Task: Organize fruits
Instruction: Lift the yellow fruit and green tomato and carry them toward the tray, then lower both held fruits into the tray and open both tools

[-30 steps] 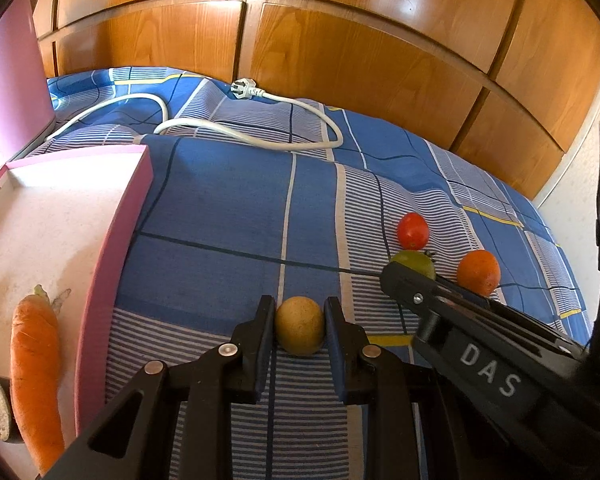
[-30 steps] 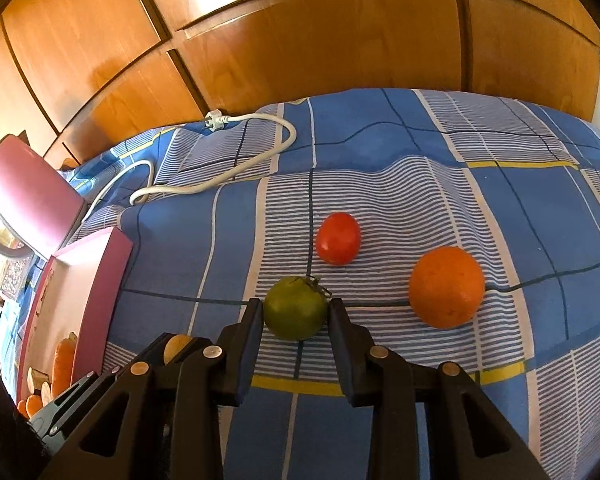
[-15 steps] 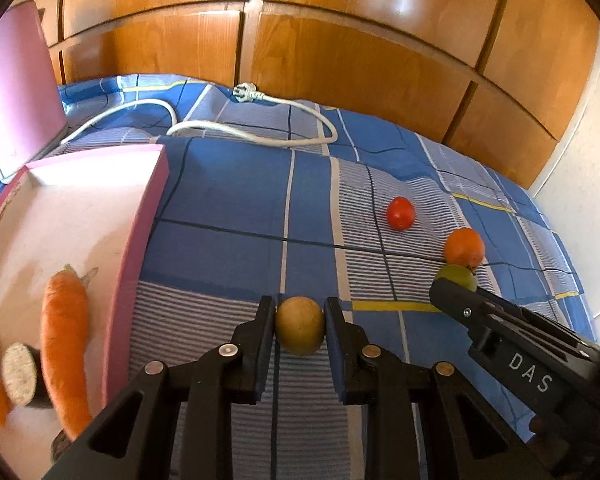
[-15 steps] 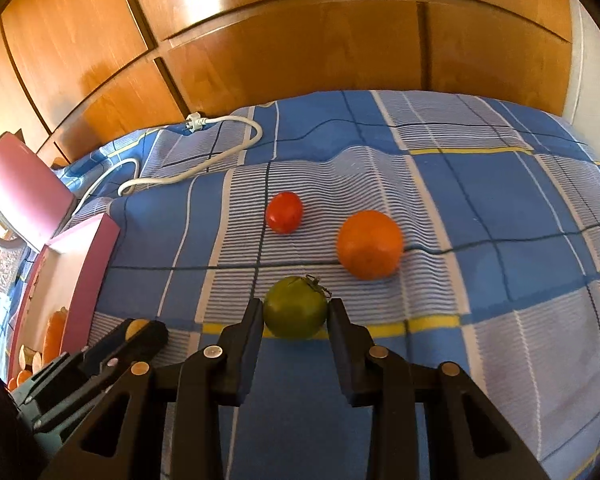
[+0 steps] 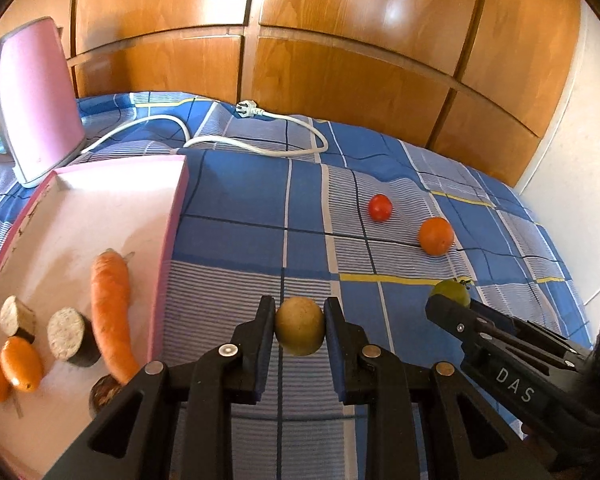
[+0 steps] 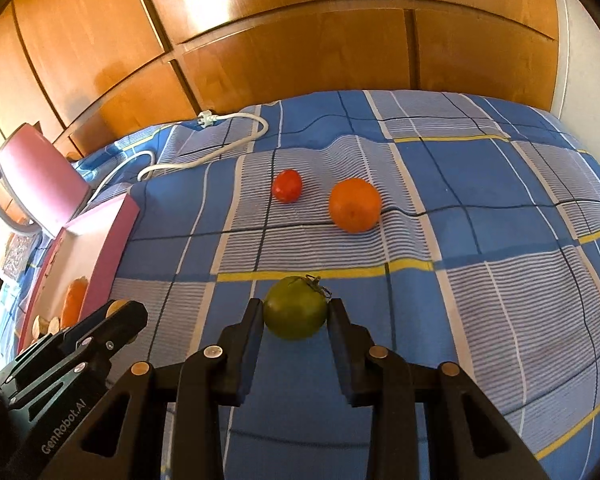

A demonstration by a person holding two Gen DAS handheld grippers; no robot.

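The left gripper [image 5: 300, 326] has its jaws clenched on a yellow-brown round fruit [image 5: 300, 331], one finger pressed to each side. The fruit is held over the blue plaid bedspread [image 5: 236, 200], just right of the pink tray [image 5: 172, 232].

The right gripper [image 6: 296, 320] has its jaws clenched on a green tomato [image 6: 295, 307], stem end turned toward the upper right. In the left wrist view this gripper stands to the right of the left one, with the green tomato showing at its tip.

Two fruits lie loose on the bedspread beyond both grippers: a red tomato [image 6: 287, 186] and an orange [image 6: 355, 205]. They lie near each other but apart, the orange to the right.

The pink tray holds a carrot [image 5: 112, 312] lying lengthwise near its right wall, two cut pieces with pale faces and dark skin [image 5: 70, 334], and two small orange fruits [image 5: 20, 364] at its near left.

A pink kettle [image 5: 36, 100] stands behind the tray. A white power cord [image 5: 260, 148] with its plug lies on the bedspread, in front of the wooden panelling [image 5: 340, 40].
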